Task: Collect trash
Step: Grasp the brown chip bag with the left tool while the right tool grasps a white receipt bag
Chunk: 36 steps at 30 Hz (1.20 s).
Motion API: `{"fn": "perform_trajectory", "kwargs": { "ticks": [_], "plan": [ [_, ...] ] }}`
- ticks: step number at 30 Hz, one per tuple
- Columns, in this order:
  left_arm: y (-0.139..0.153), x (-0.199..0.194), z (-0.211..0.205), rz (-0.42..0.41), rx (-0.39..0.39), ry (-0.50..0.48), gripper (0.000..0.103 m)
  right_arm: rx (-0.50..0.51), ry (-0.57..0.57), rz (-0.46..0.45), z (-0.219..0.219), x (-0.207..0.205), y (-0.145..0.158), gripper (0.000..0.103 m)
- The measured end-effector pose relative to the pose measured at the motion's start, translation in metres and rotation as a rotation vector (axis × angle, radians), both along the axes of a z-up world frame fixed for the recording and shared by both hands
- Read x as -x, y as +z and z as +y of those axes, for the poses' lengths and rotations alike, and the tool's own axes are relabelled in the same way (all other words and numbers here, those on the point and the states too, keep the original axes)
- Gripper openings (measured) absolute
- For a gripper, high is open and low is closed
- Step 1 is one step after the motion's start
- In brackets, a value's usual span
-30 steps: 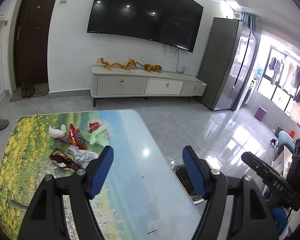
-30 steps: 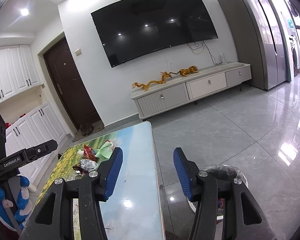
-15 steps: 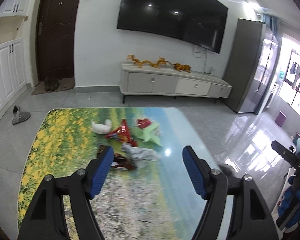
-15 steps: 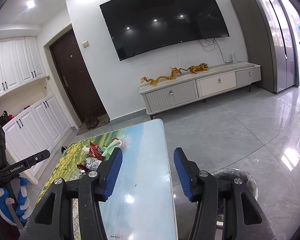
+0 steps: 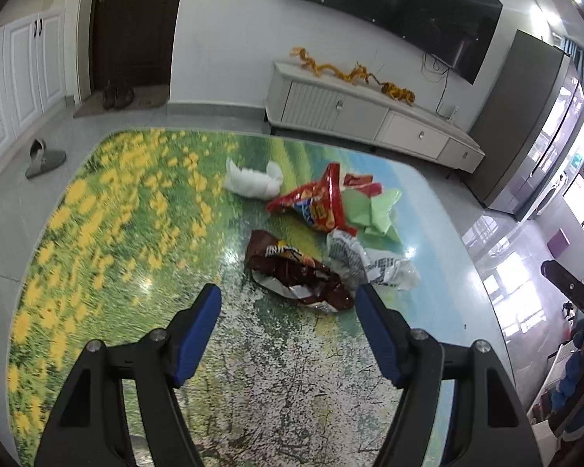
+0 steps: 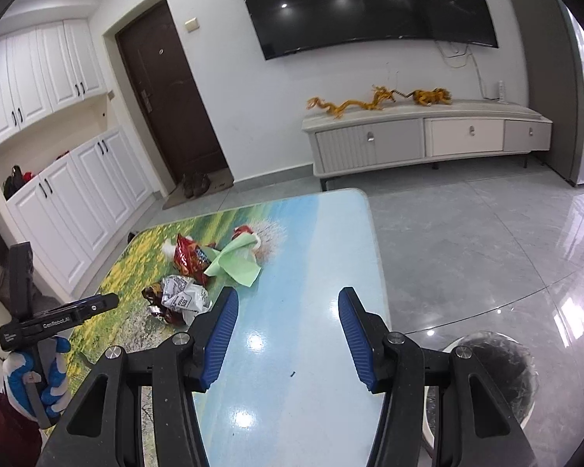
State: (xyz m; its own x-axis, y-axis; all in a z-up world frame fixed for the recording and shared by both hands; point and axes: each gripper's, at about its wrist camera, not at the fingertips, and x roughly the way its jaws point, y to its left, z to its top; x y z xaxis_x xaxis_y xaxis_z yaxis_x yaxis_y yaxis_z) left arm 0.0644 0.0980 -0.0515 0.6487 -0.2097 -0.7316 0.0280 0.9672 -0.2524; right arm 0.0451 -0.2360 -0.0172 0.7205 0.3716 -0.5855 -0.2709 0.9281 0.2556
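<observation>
From my left wrist, my left tool (image 5: 288, 299) hangs released over the counter (image 5: 97, 257), nothing between its blue pads; its arms are cut off at the bottom edge. At twelve o'clock from it lies the brown snack wrapper (image 5: 296, 272), its near end just beyond my fingertips, apart from them. At one o'clock sits the crumpled printed wrapper (image 5: 366, 260), its near corner hidden behind my right finger. Further out lie the red chip bag (image 5: 315, 206), the green paper (image 5: 377, 210) and, at eleven, a white wad (image 5: 253, 183); the counter's yellow print is blurred. From my right wrist, my right tool (image 6: 288, 311) is also released and empty over bare blue counter (image 6: 311, 241). The trash pile sits at ten o'clock, the brown wrapper (image 6: 155, 303) mostly hidden under the printed one (image 6: 185, 297). The bin (image 6: 494, 366) at four o'clock is partly blocked by my tool's arm.
</observation>
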Motion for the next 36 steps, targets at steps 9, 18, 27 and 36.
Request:
{"fn": "perform_trajectory", "kwargs": {
  "ticks": [9, 18, 27, 36],
  "plan": [
    [-0.023, -0.045, 0.003, 0.047, 0.108, 0.082, 0.07, 0.001, 0.067, 0.054, 0.026, -0.048, -0.024, 0.051],
    [-0.044, -0.061, 0.01, 0.089, 0.126, 0.104, 0.069, -0.015, 0.189, 0.106, 0.071, -0.081, -0.046, 0.051],
    [-0.046, -0.062, 0.0, 0.067, 0.119, 0.021, 0.05, -0.09, 0.314, 0.199, 0.112, -0.085, -0.072, 0.051],
    [-0.045, -0.047, -0.015, 0.044, 0.124, -0.017, 0.03, -0.167, 0.39, 0.255, 0.117, -0.077, -0.081, 0.026]
  ]
}}
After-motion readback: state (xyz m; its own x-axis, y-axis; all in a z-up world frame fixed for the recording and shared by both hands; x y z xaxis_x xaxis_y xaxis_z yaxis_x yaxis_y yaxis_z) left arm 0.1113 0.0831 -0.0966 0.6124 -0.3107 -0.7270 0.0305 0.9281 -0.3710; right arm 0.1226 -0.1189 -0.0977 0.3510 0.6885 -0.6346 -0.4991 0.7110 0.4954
